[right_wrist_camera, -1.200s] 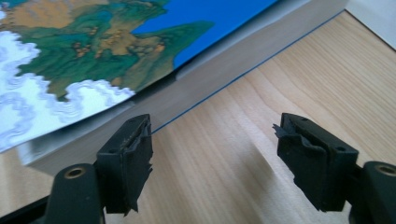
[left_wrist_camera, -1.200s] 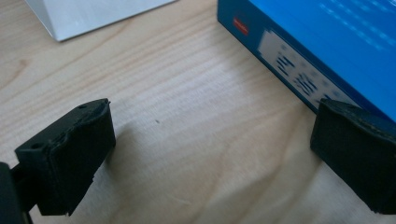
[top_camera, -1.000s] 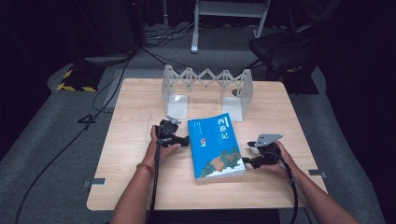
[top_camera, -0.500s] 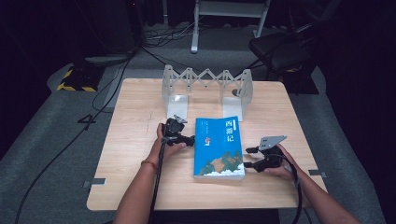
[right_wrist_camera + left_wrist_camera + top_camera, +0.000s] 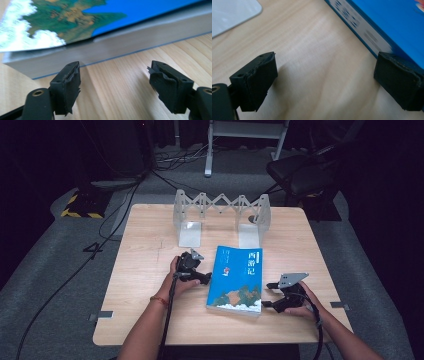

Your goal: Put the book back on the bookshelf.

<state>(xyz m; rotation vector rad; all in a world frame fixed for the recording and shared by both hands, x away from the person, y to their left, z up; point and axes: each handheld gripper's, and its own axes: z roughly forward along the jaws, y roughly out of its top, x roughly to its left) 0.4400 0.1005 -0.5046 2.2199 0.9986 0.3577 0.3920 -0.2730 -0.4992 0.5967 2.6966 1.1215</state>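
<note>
A thick book (image 5: 236, 277) with a blue cover lies flat in the middle of the wooden table (image 5: 150, 240). My left gripper (image 5: 205, 279) is open at the book's left side. In the left gripper view the left gripper (image 5: 327, 72) has only bare wood between its jaws, which have just been closing a little, and one pad (image 5: 398, 82) sits against the book's spine (image 5: 362, 30). My right gripper (image 5: 266, 295) is open at the book's lower right. The right gripper (image 5: 115, 75) faces the page edge (image 5: 112, 47); its jaws have just been opening, with nothing between them.
A folding metal book rack (image 5: 220, 210) stands at the back of the table, and one of its pale base plates (image 5: 229, 12) lies near my left gripper. A dark chair (image 5: 300, 170) and cables (image 5: 125, 205) are on the floor beyond the table.
The book has slid slightly right and turned a little clockwise. The left gripper followed it to the right. The right gripper drew back a bit toward the front edge.
</note>
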